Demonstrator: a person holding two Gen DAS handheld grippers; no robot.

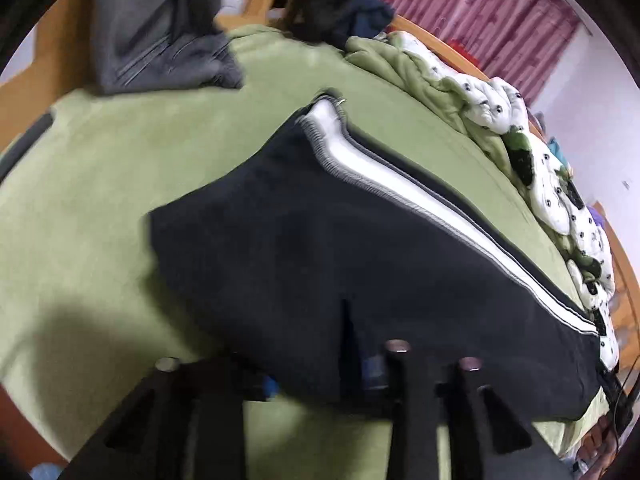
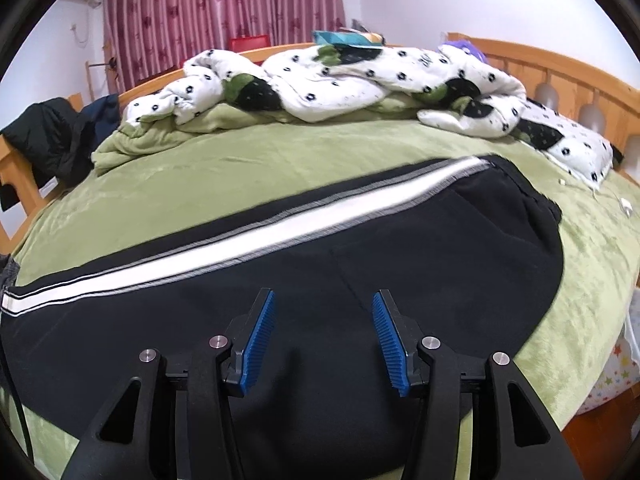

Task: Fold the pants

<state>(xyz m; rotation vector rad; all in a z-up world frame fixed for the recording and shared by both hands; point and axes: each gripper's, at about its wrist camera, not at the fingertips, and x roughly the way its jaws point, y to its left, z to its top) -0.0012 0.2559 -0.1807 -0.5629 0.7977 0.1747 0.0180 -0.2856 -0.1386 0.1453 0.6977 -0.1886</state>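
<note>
The black pants (image 2: 320, 264) lie spread on the green bedspread (image 2: 248, 160), with a white side stripe (image 2: 256, 228) edged in grey running along the far side of the leg. In the right wrist view the garment fills the near part of the bed, its rounded end reaching toward the right edge. In the left wrist view the same pants (image 1: 320, 240) are seen along their length, the stripe (image 1: 420, 200) running away to the right, and the near part of the cloth is raised off the bedspread (image 1: 120, 184) toward the camera.

The left gripper (image 1: 356, 364) is at the near edge of the pants. Dark cloth drapes over its fingers and a fold pinches into a narrow slit right where they meet, so the jaws appear closed on the fabric, though the tips are hidden.

The right gripper (image 2: 323, 340) hovers low over the middle of the pants with its 2 blue ribbed pads (image 2: 258, 344) well apart, jaws wide and holding nothing.

Beyond the pants a white quilt with black flower dots (image 2: 320, 80) is bunched along the far side of the bed, against the wooden bed frame (image 2: 560, 64). Red curtains (image 2: 224, 4) hang behind. In the left wrist view a grey garment (image 1: 160, 32) lies at the far corner
</note>
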